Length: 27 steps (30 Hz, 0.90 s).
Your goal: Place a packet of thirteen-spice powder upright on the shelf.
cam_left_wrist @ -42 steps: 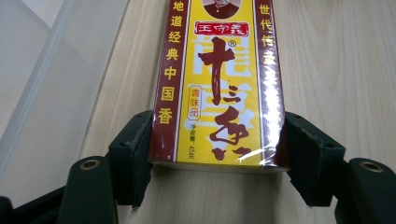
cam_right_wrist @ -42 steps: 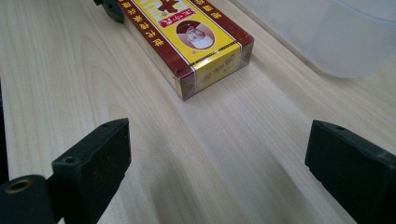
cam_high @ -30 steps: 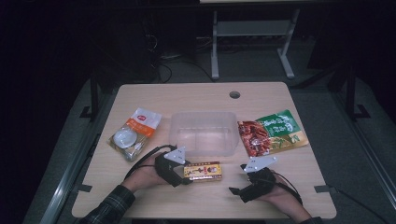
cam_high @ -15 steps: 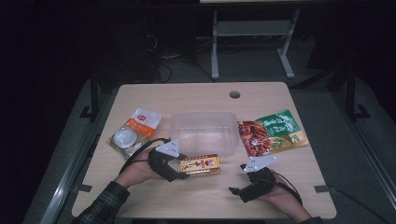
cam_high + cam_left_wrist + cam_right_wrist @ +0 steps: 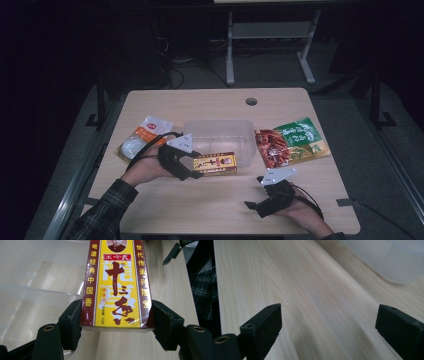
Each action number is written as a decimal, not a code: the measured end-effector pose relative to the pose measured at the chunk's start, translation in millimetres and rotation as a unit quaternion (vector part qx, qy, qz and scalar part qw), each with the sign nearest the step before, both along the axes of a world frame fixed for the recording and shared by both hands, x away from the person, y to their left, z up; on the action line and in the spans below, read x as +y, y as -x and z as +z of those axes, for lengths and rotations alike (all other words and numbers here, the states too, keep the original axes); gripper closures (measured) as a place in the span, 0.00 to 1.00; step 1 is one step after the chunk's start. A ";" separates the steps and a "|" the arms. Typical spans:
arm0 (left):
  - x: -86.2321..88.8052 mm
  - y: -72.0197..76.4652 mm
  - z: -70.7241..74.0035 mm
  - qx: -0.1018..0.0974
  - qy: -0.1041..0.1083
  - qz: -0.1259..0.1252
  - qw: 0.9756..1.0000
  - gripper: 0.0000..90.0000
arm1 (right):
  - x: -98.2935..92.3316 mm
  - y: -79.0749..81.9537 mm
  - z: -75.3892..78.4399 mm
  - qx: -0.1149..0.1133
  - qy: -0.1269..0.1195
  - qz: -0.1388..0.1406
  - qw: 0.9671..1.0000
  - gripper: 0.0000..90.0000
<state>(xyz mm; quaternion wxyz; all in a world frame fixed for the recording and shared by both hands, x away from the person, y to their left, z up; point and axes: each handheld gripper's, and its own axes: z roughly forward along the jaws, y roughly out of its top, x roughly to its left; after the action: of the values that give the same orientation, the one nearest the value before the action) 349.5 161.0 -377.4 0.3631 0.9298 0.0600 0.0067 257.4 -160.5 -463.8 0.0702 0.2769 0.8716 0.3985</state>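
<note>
A yellow and dark red spice box point(image 5: 216, 163) point(image 5: 116, 285) with Chinese lettering hangs above the table, just in front of the clear plastic tub point(image 5: 220, 135) point(image 5: 37, 277). My left gripper point(image 5: 192, 166) point(image 5: 116, 326) is shut on the box, its pads pressed on both long sides. My right gripper point(image 5: 252, 207) point(image 5: 328, 327) rests low near the table's front edge at the right. Its jaws stand wide open over bare wood.
A white and orange pouch point(image 5: 142, 136) lies left of the tub. A green and red snack bag point(image 5: 290, 142) lies to its right. A round cable hole point(image 5: 251, 101) sits near the table's far edge. The tub's corner point(image 5: 397, 262) shows in the right gripper view.
My left gripper has lifted the spice box off the table and carried it a little toward the tub. The right gripper has stayed where it was.
</note>
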 end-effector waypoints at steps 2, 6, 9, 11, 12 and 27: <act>-2.3 -5.3 4.4 -0.001 -0.004 -0.004 1.000 0.36 | 0.1 -0.1 -0.3 -0.002 0.001 0.002 1.000 0.07; -7.4 -15.9 11.6 -0.006 -0.011 -0.009 1.000 0.36 | -0.3 0.4 0.0 -0.002 -0.001 0.002 1.000 0.07; -11.1 -23.1 17.5 -0.008 -0.017 -0.011 1.000 0.36 | -0.9 0.5 0.4 -0.001 -0.003 0.001 1.000 0.07; -13.5 -27.6 21.0 -0.011 -0.018 -0.013 1.000 0.36 | -0.9 0.7 0.4 -0.001 -0.003 0.002 1.000 0.07; -14.7 -30.1 23.0 -0.014 -0.021 -0.013 1.000 0.36 | -0.8 0.9 0.5 -0.001 -0.003 0.002 1.000 0.07; -38.4 -65.3 39.3 -0.020 -0.040 -0.020 0.999 0.36 | -1.3 1.8 1.4 -0.002 -0.009 0.004 1.000 0.07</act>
<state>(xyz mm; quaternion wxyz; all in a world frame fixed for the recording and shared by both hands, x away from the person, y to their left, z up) 414.8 122.6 -338.2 0.3270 0.9442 0.0341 0.0208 255.5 -161.8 -462.4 0.0678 0.2734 0.8690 0.4069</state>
